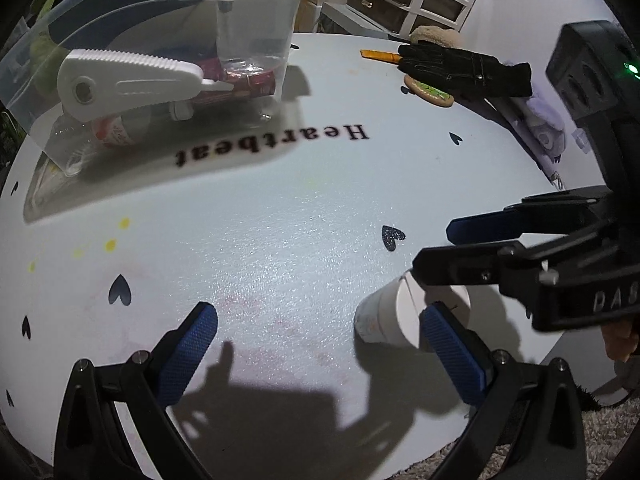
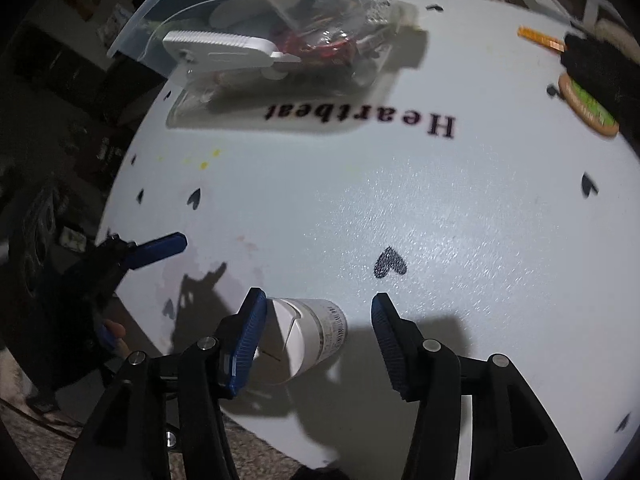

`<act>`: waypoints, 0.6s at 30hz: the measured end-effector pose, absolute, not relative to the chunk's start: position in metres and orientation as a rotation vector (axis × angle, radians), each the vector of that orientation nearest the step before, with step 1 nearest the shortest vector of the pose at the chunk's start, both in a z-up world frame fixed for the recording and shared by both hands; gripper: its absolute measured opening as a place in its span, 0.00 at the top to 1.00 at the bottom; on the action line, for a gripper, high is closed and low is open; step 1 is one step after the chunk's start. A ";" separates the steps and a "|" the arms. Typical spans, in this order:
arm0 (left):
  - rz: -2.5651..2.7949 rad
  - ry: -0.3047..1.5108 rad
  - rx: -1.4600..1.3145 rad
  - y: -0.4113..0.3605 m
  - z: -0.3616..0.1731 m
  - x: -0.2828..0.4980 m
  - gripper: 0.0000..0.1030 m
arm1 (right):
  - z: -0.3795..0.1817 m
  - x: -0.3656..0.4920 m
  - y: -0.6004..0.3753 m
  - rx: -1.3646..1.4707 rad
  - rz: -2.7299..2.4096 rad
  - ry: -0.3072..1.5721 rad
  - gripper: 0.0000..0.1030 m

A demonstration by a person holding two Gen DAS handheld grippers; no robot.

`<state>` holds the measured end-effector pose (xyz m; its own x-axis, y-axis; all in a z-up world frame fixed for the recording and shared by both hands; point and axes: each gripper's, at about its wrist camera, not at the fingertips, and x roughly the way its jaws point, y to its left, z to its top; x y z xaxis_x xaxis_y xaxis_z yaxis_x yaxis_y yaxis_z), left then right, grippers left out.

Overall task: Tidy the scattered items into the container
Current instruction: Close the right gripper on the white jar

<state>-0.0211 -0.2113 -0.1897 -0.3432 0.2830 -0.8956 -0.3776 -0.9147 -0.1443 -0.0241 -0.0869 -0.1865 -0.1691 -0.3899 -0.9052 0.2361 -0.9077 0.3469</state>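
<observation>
A white bottle [image 2: 310, 336] lies on its side on the white round table [image 2: 440, 208], near the front edge. My right gripper [image 2: 320, 346] is open around it: the cap end rests by the left pad, and a wide gap separates the bottle from the right pad. The left wrist view shows the same bottle [image 1: 384, 316] under the right gripper [image 1: 434, 246]. My left gripper [image 1: 320, 354] is open and holds nothing, just left of the bottle. The clear plastic container [image 1: 60, 92] stands at the far left and holds a white ridged tool [image 1: 128, 76], a clear cup [image 1: 256, 20] and a red item [image 1: 248, 80].
A black glove [image 1: 464, 70] lies at the far right over a round wooden coaster [image 1: 428, 92]. Beside it are an orange strip [image 1: 380, 55] and a purple soft item [image 1: 548, 124]. The table's rim runs close below both grippers, with carpet beneath.
</observation>
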 end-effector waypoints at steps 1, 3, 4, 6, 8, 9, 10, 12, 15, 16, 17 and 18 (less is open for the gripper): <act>2.284 0.119 -1.501 -0.211 -0.190 -0.021 0.00 | -0.186 -0.024 -0.089 1.705 -2.131 -0.154 0.49; 2.285 0.111 -1.504 -0.211 -0.190 -0.022 0.00 | -0.185 -0.024 -0.090 1.720 -2.136 -0.144 0.49; 2.284 0.107 -1.504 -0.211 -0.190 -0.023 0.00 | -0.185 -0.025 -0.089 1.730 -2.133 -0.155 0.49; 2.284 0.108 -1.501 -0.210 -0.190 -0.023 0.00 | -0.190 -0.025 -0.087 1.758 -2.128 -0.155 0.45; 2.286 0.109 -1.494 -0.209 -0.191 -0.023 0.00 | -0.193 -0.027 -0.087 1.770 -2.116 -0.174 0.45; 2.285 0.105 -1.494 -0.210 -0.191 -0.024 0.00 | -0.193 -0.028 -0.088 1.768 -2.115 -0.168 0.44; 2.283 0.099 -1.496 -0.210 -0.191 -0.024 0.00 | -0.194 -0.027 -0.089 1.762 -2.118 -0.156 0.45; 2.278 0.085 -1.499 -0.211 -0.192 -0.024 0.00 | -0.193 -0.028 -0.090 1.757 -2.122 -0.150 0.44; 2.271 0.084 -1.498 -0.211 -0.192 -0.025 0.00 | -0.191 -0.027 -0.091 1.749 -2.133 -0.144 0.44; 2.268 0.091 -1.496 -0.210 -0.191 -0.025 0.00 | -0.191 -0.026 -0.091 1.749 -2.136 -0.140 0.44; 2.263 0.102 -1.494 -0.210 -0.191 -0.026 0.00 | -0.190 -0.024 -0.091 1.759 -2.132 -0.142 0.44; 2.259 0.109 -1.493 -0.209 -0.191 -0.027 0.00 | -0.189 -0.021 -0.090 1.758 -2.138 -0.143 0.44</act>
